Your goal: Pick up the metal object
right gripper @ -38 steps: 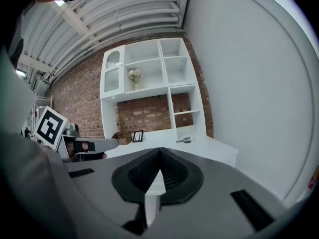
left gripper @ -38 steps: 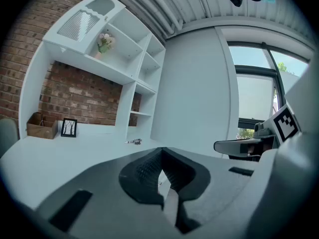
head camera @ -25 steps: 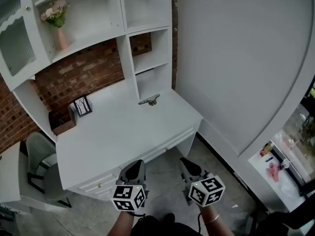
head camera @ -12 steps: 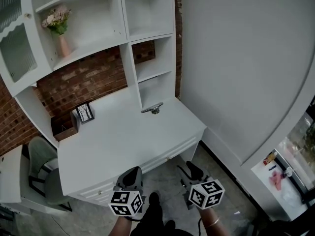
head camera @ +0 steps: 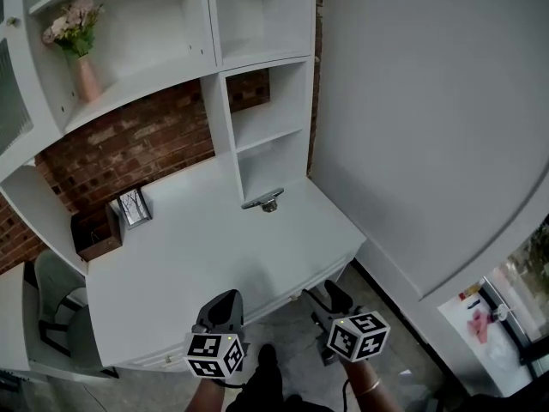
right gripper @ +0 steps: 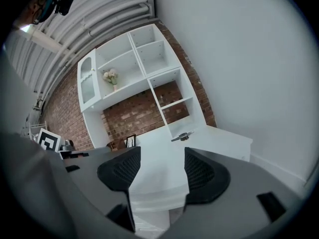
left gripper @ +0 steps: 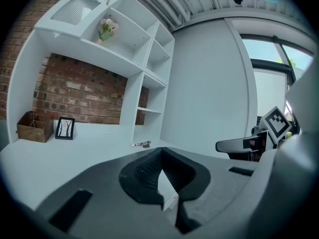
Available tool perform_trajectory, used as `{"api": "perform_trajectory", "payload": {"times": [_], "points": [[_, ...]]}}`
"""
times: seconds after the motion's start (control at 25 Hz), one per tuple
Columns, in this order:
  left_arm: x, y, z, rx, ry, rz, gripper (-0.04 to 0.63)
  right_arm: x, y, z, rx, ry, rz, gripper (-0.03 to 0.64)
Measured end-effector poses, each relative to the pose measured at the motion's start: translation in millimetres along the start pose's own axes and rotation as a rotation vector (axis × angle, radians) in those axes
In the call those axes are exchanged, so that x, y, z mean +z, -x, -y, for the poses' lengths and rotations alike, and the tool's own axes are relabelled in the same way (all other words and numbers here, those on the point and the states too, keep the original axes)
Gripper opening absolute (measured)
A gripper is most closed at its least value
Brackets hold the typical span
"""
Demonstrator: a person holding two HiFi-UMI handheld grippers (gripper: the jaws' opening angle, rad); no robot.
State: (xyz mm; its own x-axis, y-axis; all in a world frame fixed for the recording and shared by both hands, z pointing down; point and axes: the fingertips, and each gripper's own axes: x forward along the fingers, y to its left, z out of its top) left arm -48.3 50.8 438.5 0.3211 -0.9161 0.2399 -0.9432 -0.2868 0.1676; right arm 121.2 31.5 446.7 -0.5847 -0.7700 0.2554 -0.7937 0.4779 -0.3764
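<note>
The metal object [head camera: 264,201] is a small silvery piece lying on the white desk [head camera: 197,247], just in front of the lower shelf opening. It also shows far off as the metal object [left gripper: 141,144] in the left gripper view and the metal object [right gripper: 182,136] in the right gripper view. Both grippers hang low before the desk's front edge, well short of it. My left gripper [head camera: 225,302] is shut, its tips [left gripper: 162,151] meeting with nothing held. The jaws of my right gripper [head camera: 324,298] are opening, and the gap [right gripper: 162,168] between them holds nothing.
At the desk's back left stand a wooden box [head camera: 93,234] and a small picture frame [head camera: 133,206] against the brick wall. A vase of flowers [head camera: 77,45] sits on an upper shelf. A grey chair [head camera: 47,316] is at the left, a plain grey wall [head camera: 429,101] at the right.
The right gripper's jaws have gone from shut to wide apart. The view has drifted slightly closer to the desk; the metal object has not moved.
</note>
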Motion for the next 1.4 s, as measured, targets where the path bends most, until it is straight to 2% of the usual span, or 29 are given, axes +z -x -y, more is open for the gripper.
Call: {"api": "perform_trajectory", "payload": {"times": [0.32,0.52,1.0,1.4], "points": [[32,-72,-53,-0.053,0.002,0.002,0.009,16,-97,11,0.001,-0.122,-0.027,0.256],[43,-106,-86,-0.070,0.038,-0.005,0.009,21,-145,18,-0.012,-0.205,-0.037,0.259],[35,-162,-127,-0.083,0.073,-0.057,0.009,29,-227,37,-0.009,-0.316,-0.058,0.259],[32,-210,-147,-0.046,0.089,-0.086,0.008,38,-289,71,0.019,-0.441,-0.057,0.258]]}}
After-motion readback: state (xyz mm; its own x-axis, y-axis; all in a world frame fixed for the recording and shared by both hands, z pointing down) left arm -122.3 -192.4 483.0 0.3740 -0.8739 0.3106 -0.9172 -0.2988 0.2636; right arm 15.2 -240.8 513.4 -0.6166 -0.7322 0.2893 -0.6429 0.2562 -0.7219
